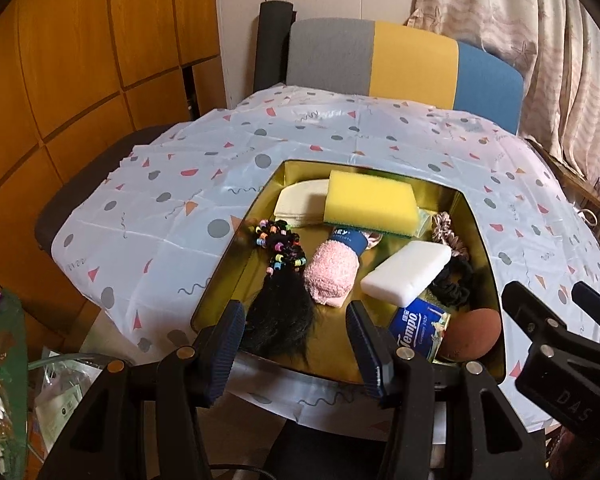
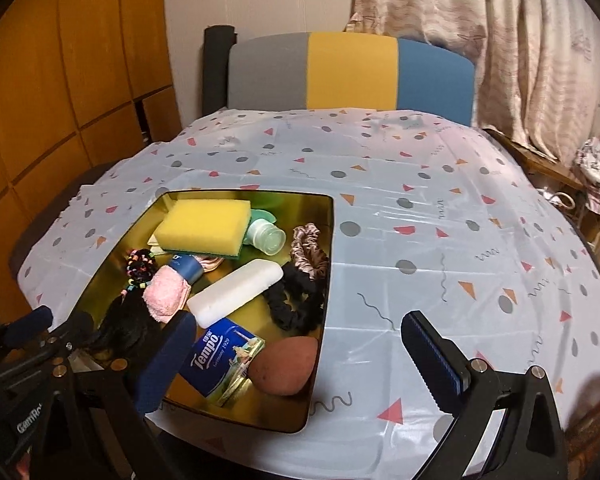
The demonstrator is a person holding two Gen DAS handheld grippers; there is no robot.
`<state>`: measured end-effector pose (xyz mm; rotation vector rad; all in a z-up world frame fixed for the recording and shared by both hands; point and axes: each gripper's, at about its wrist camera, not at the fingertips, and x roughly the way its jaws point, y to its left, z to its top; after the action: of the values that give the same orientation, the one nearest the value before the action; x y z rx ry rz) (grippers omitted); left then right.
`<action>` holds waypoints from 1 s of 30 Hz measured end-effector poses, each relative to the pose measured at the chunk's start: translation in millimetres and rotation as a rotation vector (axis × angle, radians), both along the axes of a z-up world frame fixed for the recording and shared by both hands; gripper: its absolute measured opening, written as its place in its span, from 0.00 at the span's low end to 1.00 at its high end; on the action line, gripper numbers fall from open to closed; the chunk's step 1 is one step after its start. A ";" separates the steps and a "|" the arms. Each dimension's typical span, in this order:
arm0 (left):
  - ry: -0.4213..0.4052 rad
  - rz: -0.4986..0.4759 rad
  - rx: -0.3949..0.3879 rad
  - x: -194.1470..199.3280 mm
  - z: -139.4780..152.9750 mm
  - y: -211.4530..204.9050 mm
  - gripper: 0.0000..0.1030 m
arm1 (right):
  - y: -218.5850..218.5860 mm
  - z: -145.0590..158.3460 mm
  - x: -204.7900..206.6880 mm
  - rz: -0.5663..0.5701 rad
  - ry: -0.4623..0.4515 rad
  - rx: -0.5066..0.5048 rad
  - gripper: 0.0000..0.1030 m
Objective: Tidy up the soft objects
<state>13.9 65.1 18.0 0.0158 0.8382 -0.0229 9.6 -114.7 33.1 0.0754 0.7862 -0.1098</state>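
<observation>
Glossy gold tin [image 2: 324, 216], porous yellow sponge [image 2: 206, 224], fuzzy pink sock [image 2: 166, 292]

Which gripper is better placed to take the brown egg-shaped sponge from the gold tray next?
Probably the right gripper: its jaws stand wide open, empty, just above the brown sponge in the gold tray. The left gripper hovers over the black hairpiece, farther away.

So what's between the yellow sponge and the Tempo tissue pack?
The white soap-like block lies between the yellow sponge and the Tempo tissue pack, clearest in the right wrist view.
</observation>
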 end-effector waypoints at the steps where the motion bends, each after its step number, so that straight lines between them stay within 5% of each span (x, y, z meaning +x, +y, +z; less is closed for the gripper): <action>1: -0.004 0.001 -0.005 -0.9 0.9 0.7 0.52 | 1.4 0.4 -0.1 -0.005 0.012 -0.001 1.00; 30: -0.004 0.014 0.006 -0.6 1.2 4.4 0.52 | 5.5 -5.4 -1.6 -0.004 0.051 0.027 1.00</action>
<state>13.3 69.6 19.3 0.0158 0.8344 -0.0068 8.1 -109.1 27.8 0.0997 0.8391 -0.1051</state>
